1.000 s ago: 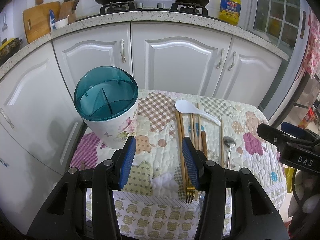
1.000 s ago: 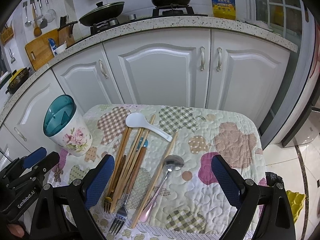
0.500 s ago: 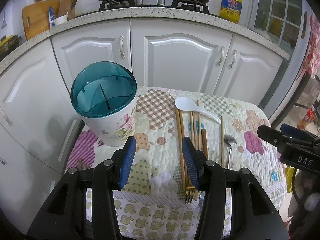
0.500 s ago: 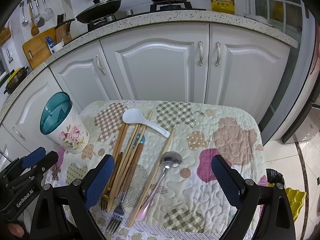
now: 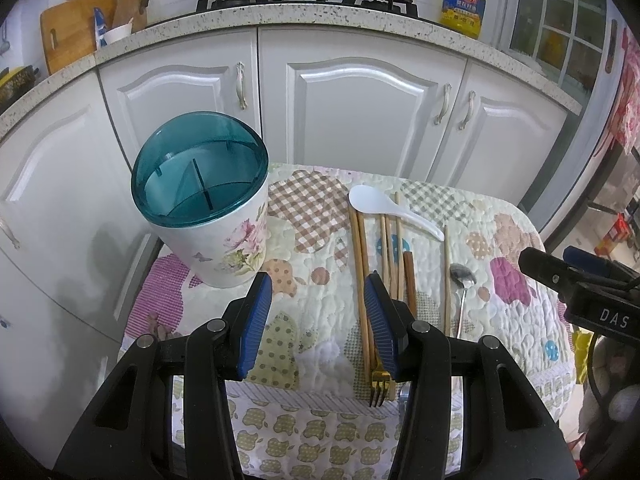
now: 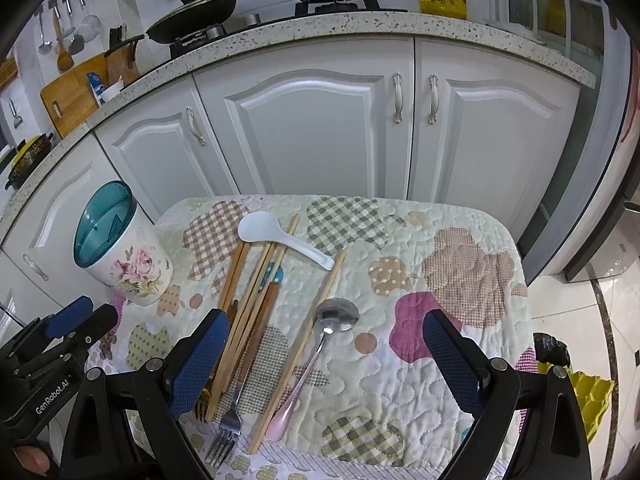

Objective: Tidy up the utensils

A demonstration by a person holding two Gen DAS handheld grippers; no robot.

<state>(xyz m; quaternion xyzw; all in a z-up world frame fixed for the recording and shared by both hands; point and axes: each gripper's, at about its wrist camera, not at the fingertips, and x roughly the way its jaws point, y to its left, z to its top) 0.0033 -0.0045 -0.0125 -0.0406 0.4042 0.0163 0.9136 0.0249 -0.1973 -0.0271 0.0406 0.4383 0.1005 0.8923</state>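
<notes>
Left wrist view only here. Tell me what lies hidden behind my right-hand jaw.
Observer: A silver fork, tines toward the camera, next to the gold one you can see.
Operator: Report the right gripper's state.
Observer: The right gripper has its jaws wide open and empty, above the metal spoon.
Operator: Describe that spoon's handle end.
Observer: It is pink and lies close beside a lone chopstick.
</notes>
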